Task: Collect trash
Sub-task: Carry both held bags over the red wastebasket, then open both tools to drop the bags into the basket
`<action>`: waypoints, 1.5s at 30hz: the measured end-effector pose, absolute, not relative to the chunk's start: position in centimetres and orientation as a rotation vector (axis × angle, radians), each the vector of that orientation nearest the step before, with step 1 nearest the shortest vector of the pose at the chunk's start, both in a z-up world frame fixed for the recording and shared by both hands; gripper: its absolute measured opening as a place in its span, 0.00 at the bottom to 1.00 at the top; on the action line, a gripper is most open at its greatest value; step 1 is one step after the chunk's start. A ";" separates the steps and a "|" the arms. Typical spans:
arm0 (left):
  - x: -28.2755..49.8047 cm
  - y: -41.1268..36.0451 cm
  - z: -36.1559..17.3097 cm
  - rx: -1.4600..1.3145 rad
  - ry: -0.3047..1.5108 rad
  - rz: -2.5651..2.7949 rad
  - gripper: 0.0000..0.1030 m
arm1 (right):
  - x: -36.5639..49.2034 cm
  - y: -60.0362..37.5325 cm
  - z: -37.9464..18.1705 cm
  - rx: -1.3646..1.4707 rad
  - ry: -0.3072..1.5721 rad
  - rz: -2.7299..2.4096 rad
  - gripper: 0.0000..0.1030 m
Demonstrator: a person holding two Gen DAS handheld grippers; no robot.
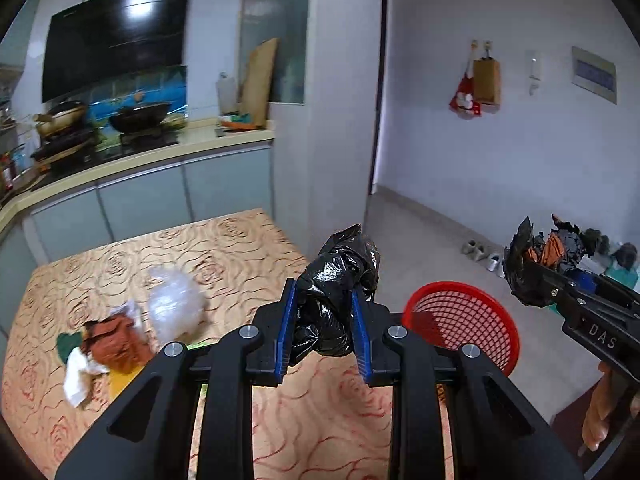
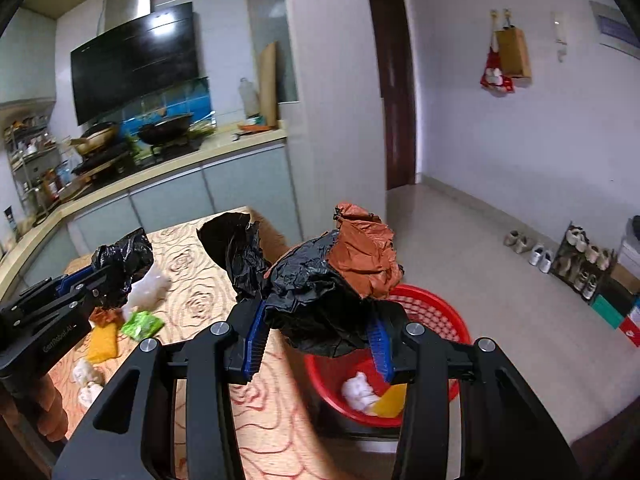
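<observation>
Basket (image 2: 448, 320) beside table (image 2: 208, 280) holds white wad (image 2: 360, 394) and yellow scrap (image 2: 394, 398), seen only in right view. Left gripper (image 1: 324, 320) clamps black bag (image 1: 340, 280); right gripper (image 2: 318, 336) clamps black-and-brown wad (image 2: 332, 276) above basket.

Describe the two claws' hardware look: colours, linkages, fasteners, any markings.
Both are matte black linkage frames with triangular cut-outs and round silver pivot pins. The left claw and right claw each carry blue ribbed finger pads. White lettering: "DAS" on the right claw's side in the left view, "GenRobot.AI" on the left claw's side in the right view. No cables visible; a bare hand grips the handle.
</observation>
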State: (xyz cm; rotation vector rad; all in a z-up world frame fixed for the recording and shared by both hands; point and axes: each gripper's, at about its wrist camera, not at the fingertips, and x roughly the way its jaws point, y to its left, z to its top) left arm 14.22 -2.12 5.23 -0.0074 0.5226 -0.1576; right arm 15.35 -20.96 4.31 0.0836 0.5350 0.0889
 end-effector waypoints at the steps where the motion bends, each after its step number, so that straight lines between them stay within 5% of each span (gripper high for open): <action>1: 14.5 -2.5 5.2 -0.005 0.523 -0.167 0.24 | 15.4 -21.4 4.3 0.086 0.536 0.079 0.41; 45: 25.4 -17.1 -7.3 0.079 0.900 -0.512 0.26 | 22.1 -29.8 -7.6 0.131 0.857 -0.078 0.42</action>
